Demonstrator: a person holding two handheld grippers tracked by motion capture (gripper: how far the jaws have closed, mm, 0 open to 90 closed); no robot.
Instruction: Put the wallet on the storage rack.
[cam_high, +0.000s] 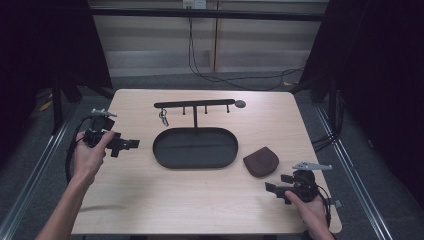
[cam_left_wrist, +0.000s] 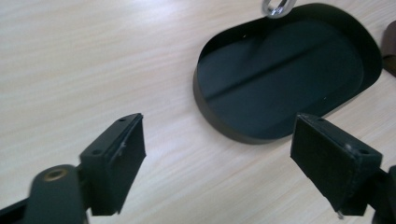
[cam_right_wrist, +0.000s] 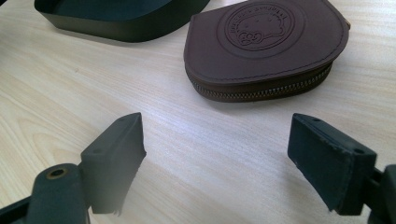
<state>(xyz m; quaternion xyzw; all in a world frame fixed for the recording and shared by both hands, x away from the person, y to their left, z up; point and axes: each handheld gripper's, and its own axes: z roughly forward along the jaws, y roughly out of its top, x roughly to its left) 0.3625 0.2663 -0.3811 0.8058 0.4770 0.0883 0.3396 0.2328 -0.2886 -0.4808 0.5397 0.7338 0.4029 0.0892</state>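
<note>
A black oval tray (cam_high: 161, 159) lies at the table's middle, with a post rising from its far edge to a black hook bar (cam_high: 194, 104). A key ring (cam_high: 163, 118) hangs from the bar's left hook. A brown zipped leather pouch (cam_high: 260, 162) lies to the right of the tray. My left gripper (cam_high: 131, 144) hovers left of the tray, pointing at it, open and empty. In the left gripper view the tray's wall (cam_left_wrist: 205, 100) lies beyond my left gripper (cam_left_wrist: 219, 158), with the key ring (cam_left_wrist: 276, 7) at the top edge. My right gripper (cam_high: 272, 189) is open near the front right, and the pouch (cam_right_wrist: 266, 46) lies just ahead of my right gripper (cam_right_wrist: 217, 163).
The light wooden table (cam_high: 150, 200) ends in a front edge close to my right hand. Cables (cam_high: 225, 77) run across the floor beyond its far edge. Dark frame posts (cam_high: 57, 100) stand at both sides of the table.
</note>
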